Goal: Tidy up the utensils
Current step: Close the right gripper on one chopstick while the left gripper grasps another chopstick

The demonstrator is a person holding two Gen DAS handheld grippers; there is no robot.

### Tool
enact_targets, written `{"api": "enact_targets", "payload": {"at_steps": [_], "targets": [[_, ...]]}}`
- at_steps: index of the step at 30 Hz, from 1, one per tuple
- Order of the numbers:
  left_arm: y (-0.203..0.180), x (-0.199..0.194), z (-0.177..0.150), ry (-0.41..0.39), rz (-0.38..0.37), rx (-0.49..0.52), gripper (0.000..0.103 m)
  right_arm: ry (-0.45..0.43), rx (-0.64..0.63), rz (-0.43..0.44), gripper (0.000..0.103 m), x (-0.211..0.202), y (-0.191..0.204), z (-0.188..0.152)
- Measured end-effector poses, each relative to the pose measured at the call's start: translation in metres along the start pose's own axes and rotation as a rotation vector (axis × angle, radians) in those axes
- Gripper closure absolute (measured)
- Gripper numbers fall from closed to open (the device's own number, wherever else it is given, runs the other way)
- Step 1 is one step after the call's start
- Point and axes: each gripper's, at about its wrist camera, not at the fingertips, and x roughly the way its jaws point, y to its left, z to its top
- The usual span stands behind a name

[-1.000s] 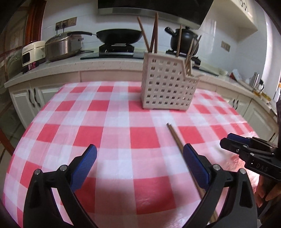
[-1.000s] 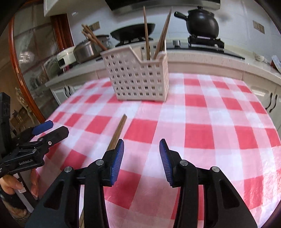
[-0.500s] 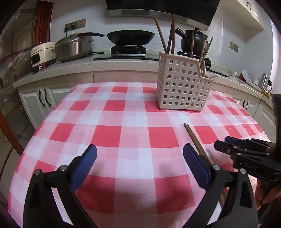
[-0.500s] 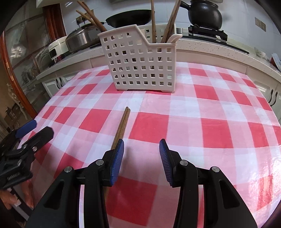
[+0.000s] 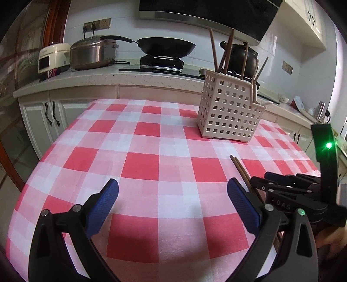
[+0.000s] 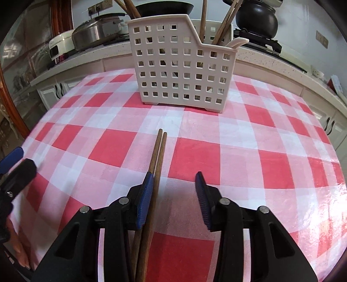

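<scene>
Two brown chopsticks (image 6: 159,156) lie side by side on the red-and-white checked tablecloth (image 6: 271,169), pointing at a white perforated utensil basket (image 6: 182,65). My right gripper (image 6: 174,176) stands low over them with its jaws closing. The pair runs between the jaws, against the left pad, with a gap to the right pad. In the left wrist view my left gripper (image 5: 172,184) hangs wide open over bare cloth. To its right are the chopsticks (image 5: 239,167) and the right gripper (image 5: 260,181). The basket (image 5: 229,112) holds several upright chopsticks (image 5: 225,54) and a white spoon (image 6: 237,42).
Behind the table runs a kitchen counter (image 5: 108,78) with a rice cooker (image 5: 54,56), a steel pot (image 5: 91,52), a black wok (image 5: 167,45) and a black clay pot (image 6: 256,17). The table's left edge (image 5: 43,156) drops toward the cabinets. The left gripper (image 6: 17,160) shows at the left.
My right gripper has moved down and across over the chopsticks, which now run between its jaws, and the jaws stand narrower. The left gripper has drifted left, so the basket sits further right.
</scene>
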Motion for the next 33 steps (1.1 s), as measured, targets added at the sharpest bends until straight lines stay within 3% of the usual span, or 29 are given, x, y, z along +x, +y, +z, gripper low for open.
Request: {"api": "enact_targets", "payload": {"at_steps": [8, 13, 16, 18, 25, 33], "targets": [[0.007, -0.003, -0.001, -0.004, -0.024, -0.008, 0.005, 0.023, -0.029, -0.026, 0.078, 0.007, 0.013, 0.004], [0.009, -0.004, -0.002, 0.0, -0.03, -0.013, 0.005, 0.028, -0.046, -0.037, 0.08, 0.008, 0.017, 0.007], [0.007, -0.003, -0.002, 0.005, -0.022, -0.004, 0.005, 0.033, -0.065, -0.02, 0.097, 0.008, 0.02, 0.006], [0.004, -0.002, -0.003, 0.014, -0.017, 0.005, 0.005, 0.028, -0.074, -0.018, 0.097, 0.007, 0.021, 0.005], [-0.029, 0.011, -0.002, 0.07, -0.018, 0.051, 0.005, -0.008, -0.019, 0.011, 0.097, -0.007, -0.009, 0.0], [-0.074, 0.045, 0.007, 0.133, -0.007, 0.064, 0.007, -0.04, 0.072, 0.031, 0.097, -0.024, -0.069, -0.01]]}}
